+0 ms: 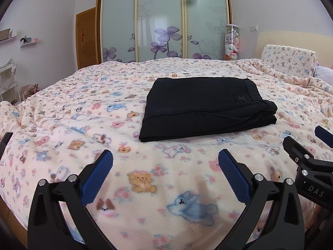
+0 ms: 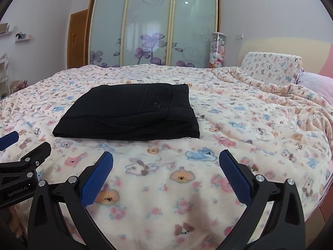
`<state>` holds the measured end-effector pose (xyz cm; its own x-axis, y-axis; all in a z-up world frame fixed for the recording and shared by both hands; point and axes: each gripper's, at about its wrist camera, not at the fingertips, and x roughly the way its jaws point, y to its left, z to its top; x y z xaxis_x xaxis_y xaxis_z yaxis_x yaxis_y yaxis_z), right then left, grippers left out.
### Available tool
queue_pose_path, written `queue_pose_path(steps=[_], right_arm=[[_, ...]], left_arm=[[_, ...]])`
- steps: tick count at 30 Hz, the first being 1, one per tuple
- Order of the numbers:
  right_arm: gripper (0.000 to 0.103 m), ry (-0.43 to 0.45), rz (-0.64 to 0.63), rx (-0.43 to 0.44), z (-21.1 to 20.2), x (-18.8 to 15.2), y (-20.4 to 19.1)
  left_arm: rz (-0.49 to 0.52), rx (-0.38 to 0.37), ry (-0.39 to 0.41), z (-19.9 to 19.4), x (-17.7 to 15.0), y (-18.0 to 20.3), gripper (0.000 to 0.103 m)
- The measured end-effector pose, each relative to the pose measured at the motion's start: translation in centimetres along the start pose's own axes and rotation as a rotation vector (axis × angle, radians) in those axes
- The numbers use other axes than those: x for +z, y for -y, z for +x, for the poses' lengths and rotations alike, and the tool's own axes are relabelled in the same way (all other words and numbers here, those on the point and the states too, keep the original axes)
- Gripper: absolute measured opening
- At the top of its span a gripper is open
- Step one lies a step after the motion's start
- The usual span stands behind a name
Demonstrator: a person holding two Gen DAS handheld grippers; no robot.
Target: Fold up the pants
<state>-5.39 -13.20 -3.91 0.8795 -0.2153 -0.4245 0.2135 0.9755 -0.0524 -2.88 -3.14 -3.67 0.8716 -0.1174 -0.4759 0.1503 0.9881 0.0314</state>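
Black pants (image 1: pixel 204 106) lie folded into a compact rectangle on the bed, waistband to the right; they also show in the right wrist view (image 2: pixel 133 114). My left gripper (image 1: pixel 165 162) is open and empty, hovering over the blanket in front of the pants. My right gripper (image 2: pixel 165 162) is open and empty, also short of the pants, near their right front corner. The right gripper also shows at the right edge of the left wrist view (image 1: pixel 306 143). The left gripper shows at the left edge of the right wrist view (image 2: pixel 25 145).
The bed is covered by a cream blanket with cartoon animals (image 1: pixel 83 125). A pillow (image 2: pixel 270 68) and bunched blanket sit at the right. Sliding wardrobe doors (image 1: pixel 162 20) and a clear tube of plush toys (image 1: pixel 232 41) stand beyond the bed.
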Motion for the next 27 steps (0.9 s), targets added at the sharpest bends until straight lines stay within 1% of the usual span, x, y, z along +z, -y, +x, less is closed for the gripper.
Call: queue_pose_path(steps=[11,27], right_arm=[[0.102,-0.024,0.010,0.014,0.50,-0.13,0.15],[0.102,-0.026,0.012,0.015,0.52,-0.23,0.18]], left_arm=[[0.000,-0.002,-0.002,0.01,-0.04,0.24,0.101],[0.017,-0.017,-0.009,0.15,-0.02,0.33,0.101]])
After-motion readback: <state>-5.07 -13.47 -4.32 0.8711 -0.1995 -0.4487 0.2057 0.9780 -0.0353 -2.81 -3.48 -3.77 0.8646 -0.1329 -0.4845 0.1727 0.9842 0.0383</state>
